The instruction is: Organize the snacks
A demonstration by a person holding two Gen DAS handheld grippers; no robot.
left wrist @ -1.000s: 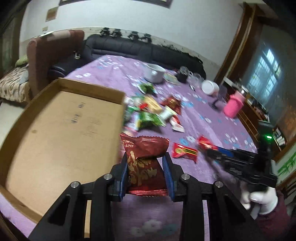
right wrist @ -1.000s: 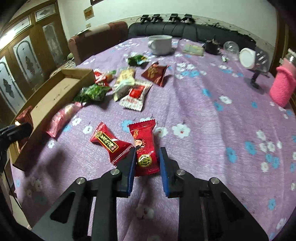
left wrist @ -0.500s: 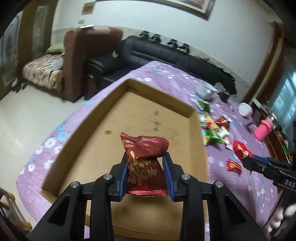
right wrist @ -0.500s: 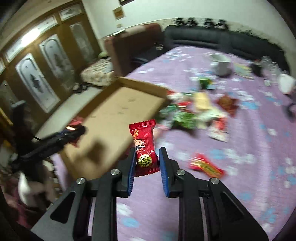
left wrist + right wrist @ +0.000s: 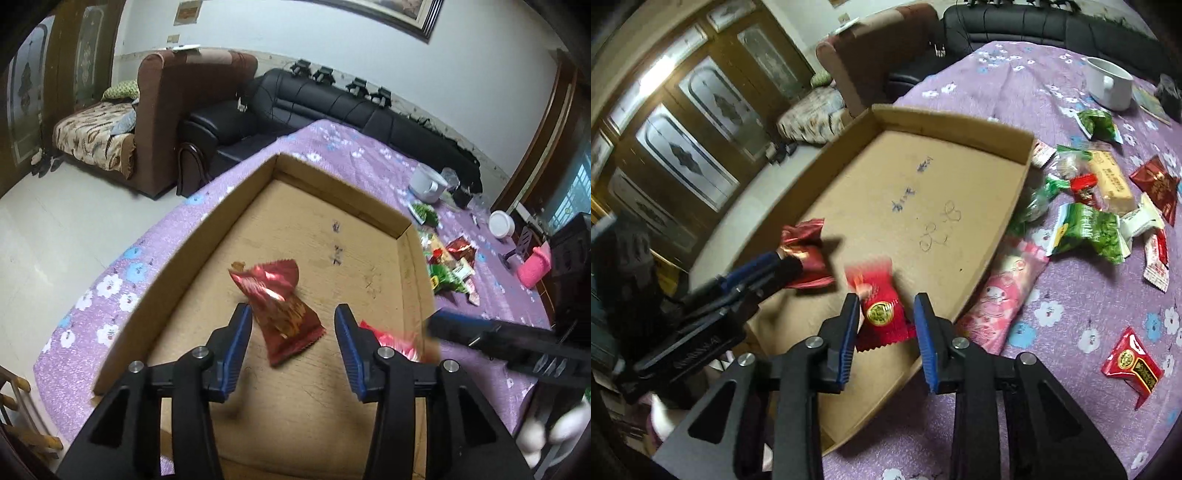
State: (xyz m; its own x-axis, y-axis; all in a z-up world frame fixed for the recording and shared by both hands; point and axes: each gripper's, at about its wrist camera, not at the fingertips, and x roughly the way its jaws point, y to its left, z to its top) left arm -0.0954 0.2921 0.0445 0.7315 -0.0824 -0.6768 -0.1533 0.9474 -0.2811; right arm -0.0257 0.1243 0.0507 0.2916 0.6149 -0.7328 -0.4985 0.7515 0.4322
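Note:
A shallow cardboard tray [image 5: 184,266] lies on the purple flowered tablecloth. My left gripper [image 5: 293,332] hangs over the tray floor with its jaws opening. A dark red snack packet [image 5: 277,310] sits tilted and blurred between the pads, free of the right one. My right gripper [image 5: 886,325] is over the tray's [image 5: 960,125] near corner, jaws also opening. A bright red candy packet [image 5: 881,310] lies loose between its pads, its top blurred. In the right wrist view the left gripper [image 5: 775,262] and the dark red packet [image 5: 803,240] show at the left. The left wrist view has the right gripper [image 5: 443,325] at the right.
A pile of snack packets [image 5: 1086,225] lies on the cloth right of the tray, with a pink packet [image 5: 1004,295] against the tray wall and a red one [image 5: 1130,362] apart. A white mug [image 5: 1108,85], a pink bottle [image 5: 533,266], a black sofa [image 5: 332,99] and a brown armchair stand beyond.
Both grippers swung from the cloth to over the tray carrying their packets. Their jaws have now spread, and each packet has tipped loose between the pads.

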